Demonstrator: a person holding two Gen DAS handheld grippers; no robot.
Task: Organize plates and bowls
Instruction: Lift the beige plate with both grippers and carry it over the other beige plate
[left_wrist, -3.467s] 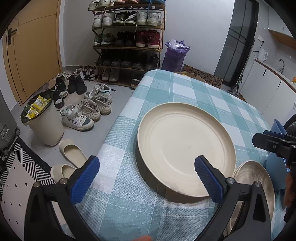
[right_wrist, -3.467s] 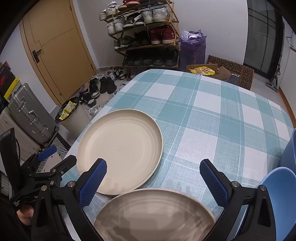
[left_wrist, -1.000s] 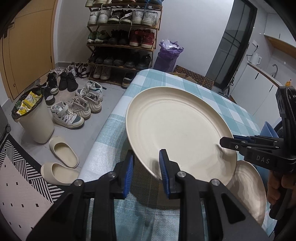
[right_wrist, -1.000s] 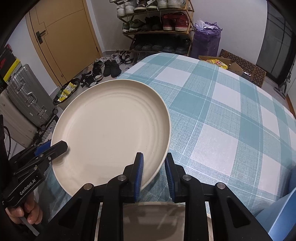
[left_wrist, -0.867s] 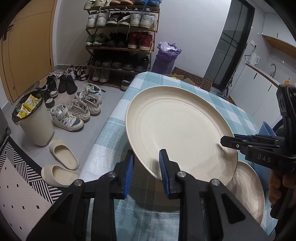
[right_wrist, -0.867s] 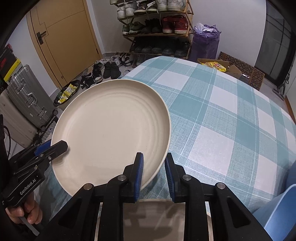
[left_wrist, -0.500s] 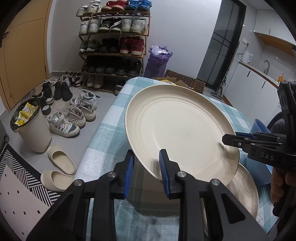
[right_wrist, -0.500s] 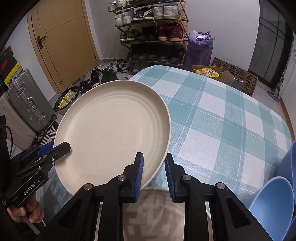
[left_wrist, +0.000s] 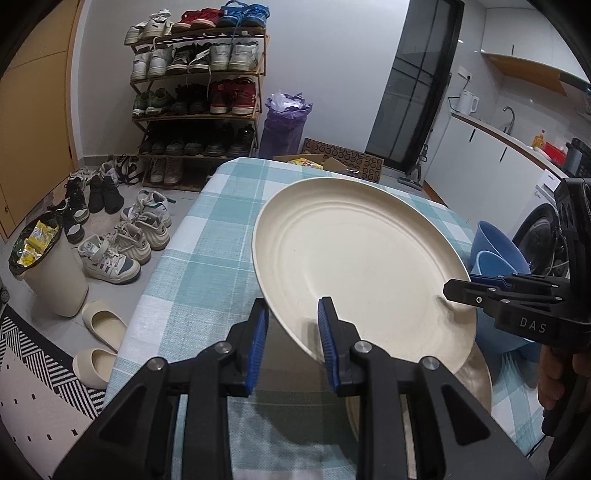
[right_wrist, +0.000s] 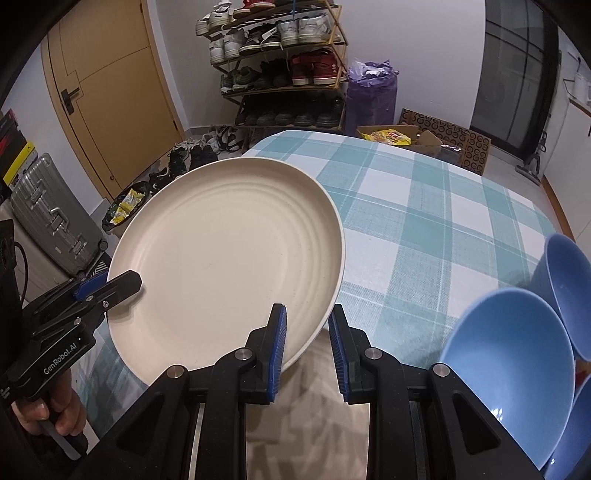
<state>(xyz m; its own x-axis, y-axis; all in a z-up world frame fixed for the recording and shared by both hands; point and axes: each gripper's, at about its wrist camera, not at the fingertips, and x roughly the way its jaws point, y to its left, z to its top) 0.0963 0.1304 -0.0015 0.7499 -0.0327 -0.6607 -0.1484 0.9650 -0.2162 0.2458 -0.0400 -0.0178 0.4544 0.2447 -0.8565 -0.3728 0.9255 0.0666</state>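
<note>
Two grippers lift a round cream plate (left_wrist: 354, 254) above a teal-checked tablecloth (right_wrist: 436, 221).
The left gripper (left_wrist: 291, 339) and right gripper (right_wrist: 306, 343) each pinch opposite rim edges between ribbed blue pads; the matte, ring-grooved plate tilts over a second plate (left_wrist: 476, 380), beside smooth blue bowls (right_wrist: 509, 373).

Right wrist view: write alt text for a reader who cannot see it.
Both grippers, right gripper and left gripper, clamp opposite rims of a cream plate lifted over a teal checked tablecloth. Blue bowls sit at the right, a second plate below.
</note>
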